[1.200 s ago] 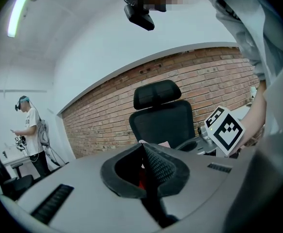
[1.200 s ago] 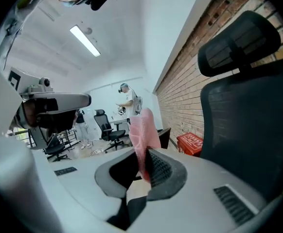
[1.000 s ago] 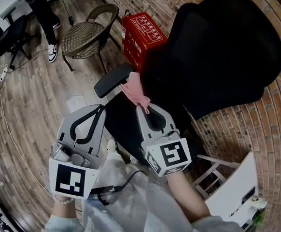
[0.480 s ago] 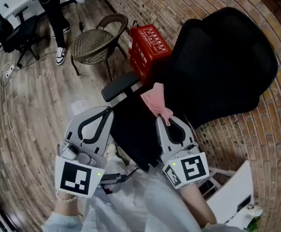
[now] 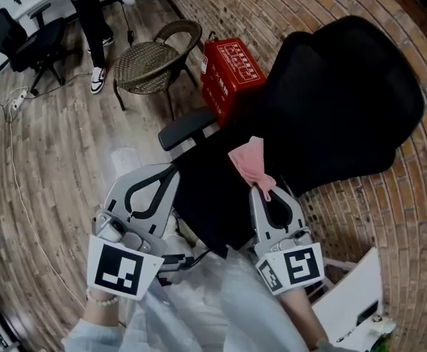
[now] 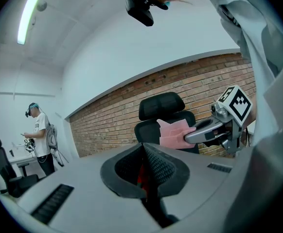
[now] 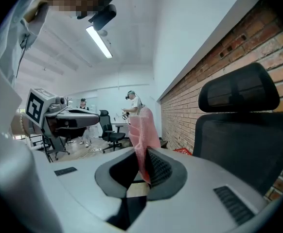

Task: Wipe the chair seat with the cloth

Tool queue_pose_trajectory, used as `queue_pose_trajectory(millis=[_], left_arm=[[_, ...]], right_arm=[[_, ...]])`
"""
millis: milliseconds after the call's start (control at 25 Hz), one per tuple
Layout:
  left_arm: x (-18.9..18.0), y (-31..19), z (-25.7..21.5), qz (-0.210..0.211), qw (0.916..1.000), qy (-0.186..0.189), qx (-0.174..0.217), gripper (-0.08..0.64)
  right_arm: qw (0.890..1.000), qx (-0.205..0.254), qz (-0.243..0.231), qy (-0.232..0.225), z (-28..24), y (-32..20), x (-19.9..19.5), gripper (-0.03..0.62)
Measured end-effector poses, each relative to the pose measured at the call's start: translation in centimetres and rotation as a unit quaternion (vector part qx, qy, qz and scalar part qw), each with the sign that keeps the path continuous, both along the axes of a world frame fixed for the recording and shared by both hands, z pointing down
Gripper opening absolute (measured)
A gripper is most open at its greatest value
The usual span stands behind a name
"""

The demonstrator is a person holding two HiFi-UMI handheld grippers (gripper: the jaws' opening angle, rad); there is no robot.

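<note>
Your right gripper (image 5: 263, 191) is clamped on the pink cloth (image 5: 247, 160), hanging over the chair seat (image 5: 206, 196) near its back edge. Left gripper (image 5: 171, 171) is closed, empty. Looks like wiping hasn't started, so next you'd press the cloth down flat.

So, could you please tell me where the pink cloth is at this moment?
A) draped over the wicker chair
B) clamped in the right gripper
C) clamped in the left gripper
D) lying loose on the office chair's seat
B: in the right gripper view the right gripper has its jaws shut on the pink cloth, which sticks up from between them, while the left gripper has its jaws together on nothing.
</note>
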State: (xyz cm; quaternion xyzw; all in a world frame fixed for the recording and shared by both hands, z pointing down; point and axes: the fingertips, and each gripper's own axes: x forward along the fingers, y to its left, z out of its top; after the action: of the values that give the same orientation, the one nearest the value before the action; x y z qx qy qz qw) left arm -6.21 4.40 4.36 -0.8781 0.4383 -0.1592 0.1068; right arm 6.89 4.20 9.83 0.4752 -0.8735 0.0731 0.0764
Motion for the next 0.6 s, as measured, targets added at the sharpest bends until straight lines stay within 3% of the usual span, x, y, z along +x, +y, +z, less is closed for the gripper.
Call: queue_pose_trajectory(millis=[600], left_arm=[[0.05,0.29,0.60,0.000,1.0000,-0.005,-0.006,0.018]], right_arm=[[1.000,-0.017,0.005,-0.010,0.99,0.16,-0.18,0.057]])
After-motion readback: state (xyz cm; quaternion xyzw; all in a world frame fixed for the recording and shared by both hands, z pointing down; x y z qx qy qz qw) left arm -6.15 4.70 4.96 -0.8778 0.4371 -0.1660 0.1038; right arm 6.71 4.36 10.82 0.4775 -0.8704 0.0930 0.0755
